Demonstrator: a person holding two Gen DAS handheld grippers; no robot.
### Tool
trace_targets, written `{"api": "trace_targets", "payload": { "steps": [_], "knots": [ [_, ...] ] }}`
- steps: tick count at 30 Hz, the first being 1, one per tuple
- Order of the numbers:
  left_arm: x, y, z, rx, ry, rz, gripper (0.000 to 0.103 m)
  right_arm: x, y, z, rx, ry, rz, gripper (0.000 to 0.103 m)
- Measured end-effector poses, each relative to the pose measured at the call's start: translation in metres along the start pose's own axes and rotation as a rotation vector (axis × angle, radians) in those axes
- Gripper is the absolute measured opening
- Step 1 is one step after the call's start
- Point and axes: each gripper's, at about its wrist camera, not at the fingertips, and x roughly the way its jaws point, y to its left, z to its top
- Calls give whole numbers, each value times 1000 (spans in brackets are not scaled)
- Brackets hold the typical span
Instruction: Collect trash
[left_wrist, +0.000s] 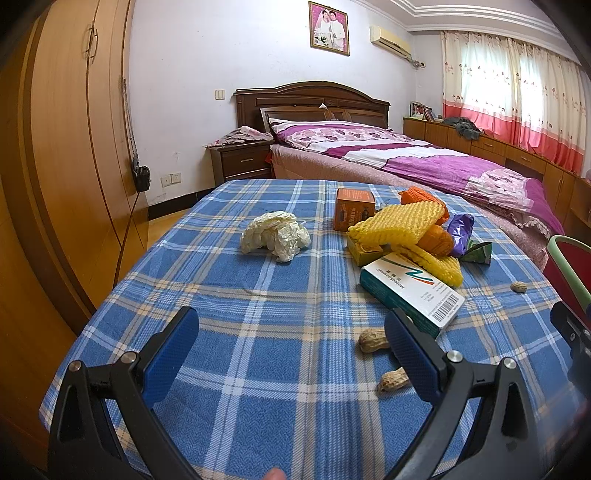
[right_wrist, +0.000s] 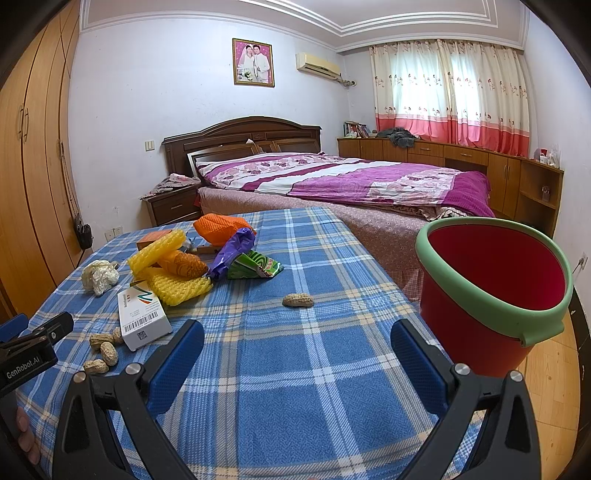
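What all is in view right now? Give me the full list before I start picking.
table: one, blue plaid cloth, under both grippers
crumpled paper: one, whitish, far left of the pile
foam nets: several, yellow and orange, heaped mid-table
white box: one, white with green edge, barcode, front of the pile
orange box: one, behind the pile
purple wrapper: one, right side of the pile
green wrapper: one, beside the purple one
peanuts: at least five, tan, a cluster by the white box, one alone mid-table
bucket: one, red with green rim, right of the table
bed: one, purple cover, behind
left gripper: open, empty
right gripper: open, empty
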Motion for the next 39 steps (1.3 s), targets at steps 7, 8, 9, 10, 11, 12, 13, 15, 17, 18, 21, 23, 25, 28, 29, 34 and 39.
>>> {"api": "trace_targets", "payload": {
  "steps": [7, 8, 9, 10, 11, 12, 13, 15, 17, 18, 21, 23, 25, 28, 29, 34, 39],
  "knots": [
    [0, 0, 0, 4, 0, 1, 100, 0, 0, 0, -1, 0, -1, 103],
    [0, -1, 0, 5, 0, 1, 100, 0, 0, 0, -1, 0, -1, 103],
    [1, -1, 0, 5, 0, 1, 100, 0, 0, 0, -1, 0, 0, 103],
    [-2, 1, 1, 0, 1, -1, 100, 0, 0, 0, -1, 0, -1, 103],
    [-2, 1, 1, 0, 1, -1, 100, 0, 0, 0, -1, 0, -1, 103],
    [-2, 1, 1, 0, 2, -1, 100, 0, 0, 0, -1, 0, -1, 103],
    [-2, 1, 1, 0, 1, -1, 100, 0, 0, 0, -1, 0, 0, 103],
    [-2, 1, 1, -1, 1, -2, 100, 0, 0, 0, -1, 0, -1, 103],
    [-2, 1, 1, -1, 2, -1, 100, 0, 0, 0, -1, 0, -1, 103],
    [-1, 1, 0, -2, 2, -2, 100, 0, 0, 0, -1, 0, -1, 103],
    [-2, 1, 1, -1, 2, -2, 100, 0, 0, 0, -2, 0, -1, 103],
    [-2, 1, 0, -1, 2, -2, 100, 0, 0, 0, -1, 0, -1, 103],
    [-2, 1, 1, -2, 2, -2, 100, 0, 0, 0, -2, 0, -1, 103],
    [-2, 1, 1, -2, 2, -3, 100, 0, 0, 0, -2, 0, -1, 103],
    [-2, 1, 1, -2, 2, -3, 100, 0, 0, 0, -2, 0, -1, 103],
    [-2, 1, 1, -3, 2, -3, 100, 1, 0, 0, -2, 0, -1, 103],
    [-2, 1, 1, -4, 3, -4, 100, 1, 0, 0, -2, 0, -1, 103]
  ]
}}
